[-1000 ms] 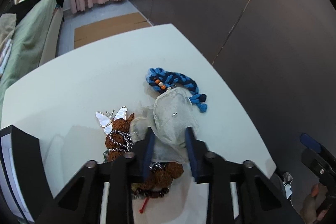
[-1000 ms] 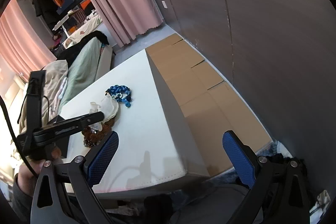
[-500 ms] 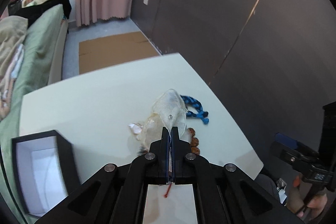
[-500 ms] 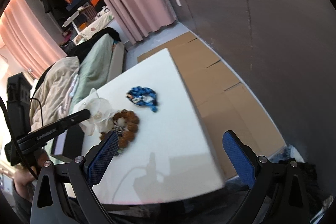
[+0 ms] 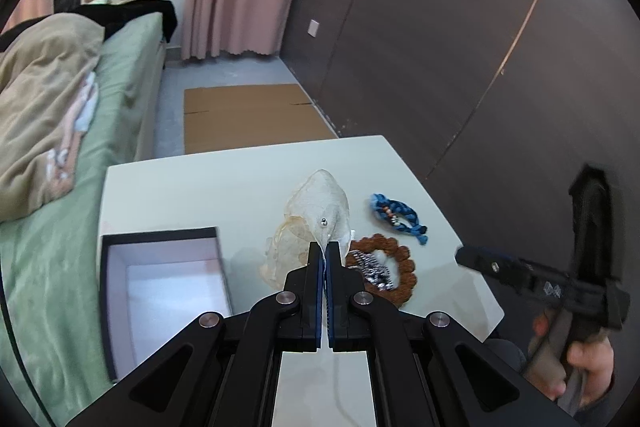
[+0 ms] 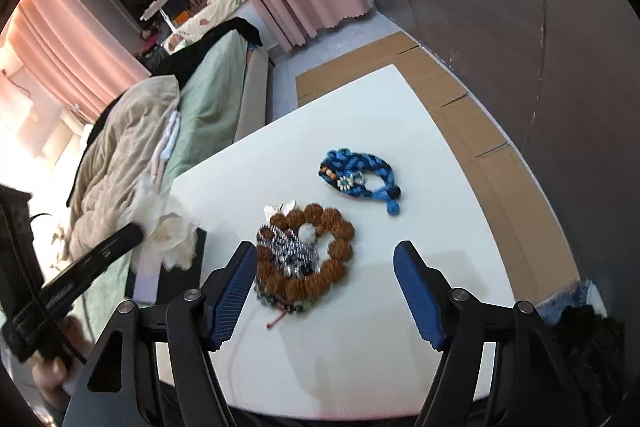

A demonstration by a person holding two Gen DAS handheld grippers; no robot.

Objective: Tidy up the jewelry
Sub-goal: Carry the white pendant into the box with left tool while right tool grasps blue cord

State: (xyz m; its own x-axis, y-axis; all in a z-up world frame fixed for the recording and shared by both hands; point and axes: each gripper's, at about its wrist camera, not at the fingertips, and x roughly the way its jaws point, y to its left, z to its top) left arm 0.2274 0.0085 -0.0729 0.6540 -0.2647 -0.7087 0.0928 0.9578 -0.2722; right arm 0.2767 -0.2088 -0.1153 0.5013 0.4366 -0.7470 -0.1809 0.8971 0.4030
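My left gripper [image 5: 325, 247] is shut on a sheer white pouch [image 5: 320, 203], held above the white table [image 5: 224, 187] beside an open black box [image 5: 160, 283] with a white inside. In the right wrist view the pouch [image 6: 168, 227] hangs from the left gripper [image 6: 134, 233] over the box [image 6: 180, 275]. A brown bead bracelet [image 6: 340, 231], a silver chain [image 6: 288, 251] and a butterfly pendant [image 6: 280, 209] lie in one pile. My right gripper [image 6: 325, 246] hovers over that pile, its jaws closing, the pads clear of it. A blue braided bracelet [image 6: 360, 175] lies farther back.
A bed with a green sheet [image 5: 80, 187] and a beige blanket [image 5: 40, 115] runs along the table's left side. Flat cardboard [image 5: 248, 115] covers the floor beyond the table. A dark wall [image 5: 440, 47] stands close on the right. A hand [image 5: 580, 359] holds the right gripper.
The left gripper shut on the pouch, lifted it off the pile and carried it left to the box. The right gripper came in over the bead pile and its jaws narrowed.
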